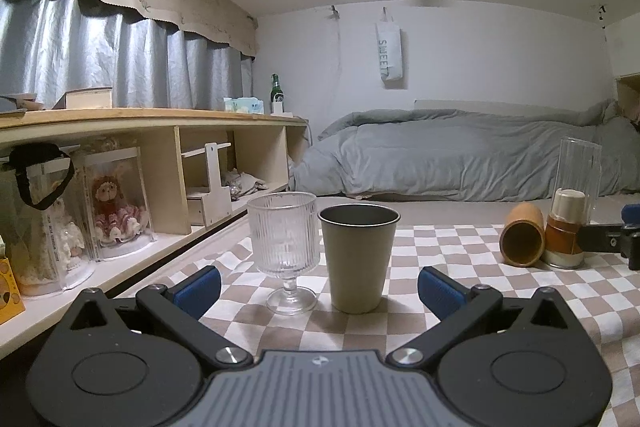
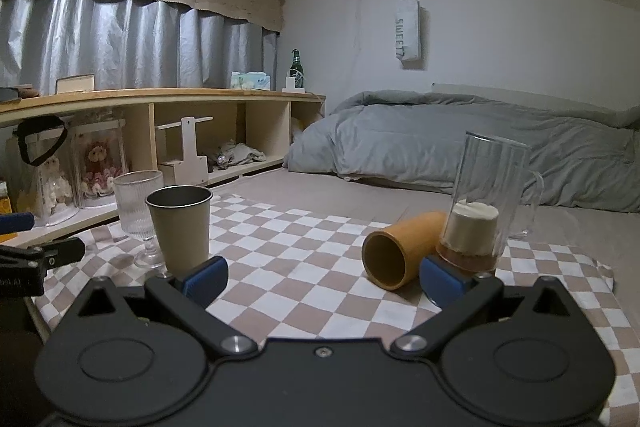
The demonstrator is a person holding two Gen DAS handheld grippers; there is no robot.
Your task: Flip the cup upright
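An orange-brown cup (image 2: 402, 251) lies on its side on the checkered cloth (image 2: 304, 267), its mouth facing me; it also shows in the left wrist view (image 1: 522, 239) at the right. My right gripper (image 2: 324, 277) is open and empty, with the cup just ahead of its right finger. My left gripper (image 1: 318, 291) is open and empty, facing an upright grey metal cup (image 1: 359, 259) and an upright ribbed glass goblet (image 1: 285, 251), both a short way beyond its fingertips.
A tall clear glass mug (image 2: 490, 195) stands upside down over a small jar (image 2: 470, 239), touching the lying cup's right side. A wooden shelf unit (image 2: 160, 115) runs along the left. A bed with a grey duvet (image 2: 460, 143) lies behind the cloth.
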